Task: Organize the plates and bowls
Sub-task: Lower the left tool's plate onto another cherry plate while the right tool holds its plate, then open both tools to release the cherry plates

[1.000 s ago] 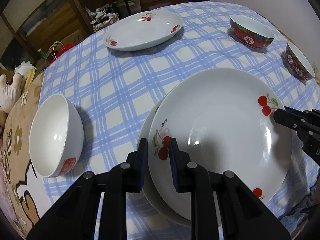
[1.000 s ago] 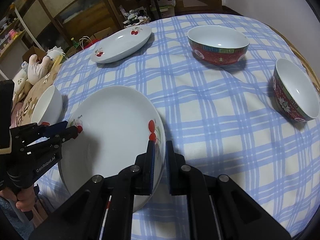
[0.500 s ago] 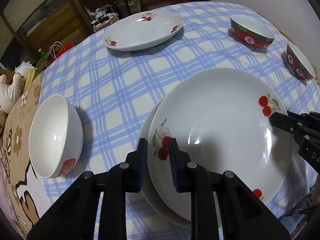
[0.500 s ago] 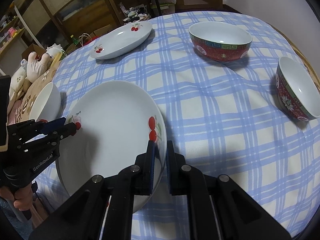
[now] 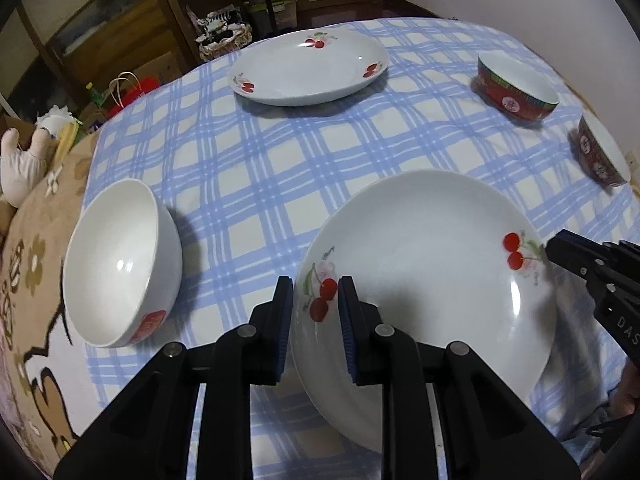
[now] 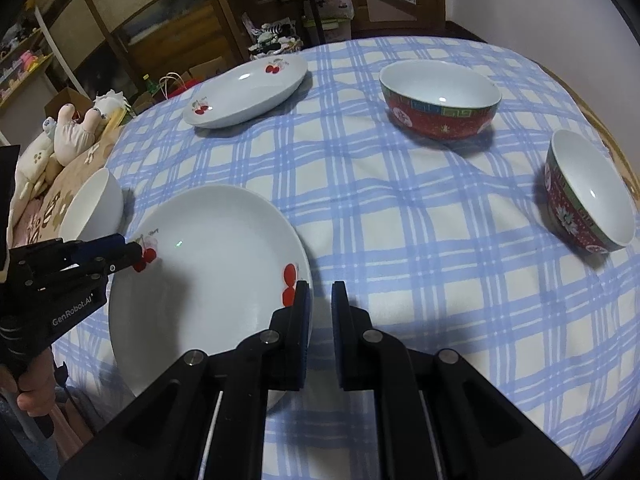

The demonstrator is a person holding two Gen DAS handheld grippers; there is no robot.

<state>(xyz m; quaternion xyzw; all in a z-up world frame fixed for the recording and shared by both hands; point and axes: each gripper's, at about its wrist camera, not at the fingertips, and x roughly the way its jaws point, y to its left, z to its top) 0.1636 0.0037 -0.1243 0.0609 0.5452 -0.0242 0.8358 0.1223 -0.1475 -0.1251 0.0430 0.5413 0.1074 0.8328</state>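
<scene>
Cherry plate (image 5: 424,264): glazed, rigid, breakable, slippery; pinched at rim, nine o'clock by left hand-held gripper (image 5: 314,304), three o'clock by right hand-held gripper (image 6: 318,304).

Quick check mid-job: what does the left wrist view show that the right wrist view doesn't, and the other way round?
Only the left wrist view: the red label low on the white bowl, and the left hand-held gripper straddling the near plate at its cherry-printed rim.
Only the right wrist view: the person's left hand holding that hand-held gripper's handle, and the GenRobot.AI lettering on it.
Both: the near plate, the far plate, a red bowl, a second red bowl and the checked tablecloth.
</scene>
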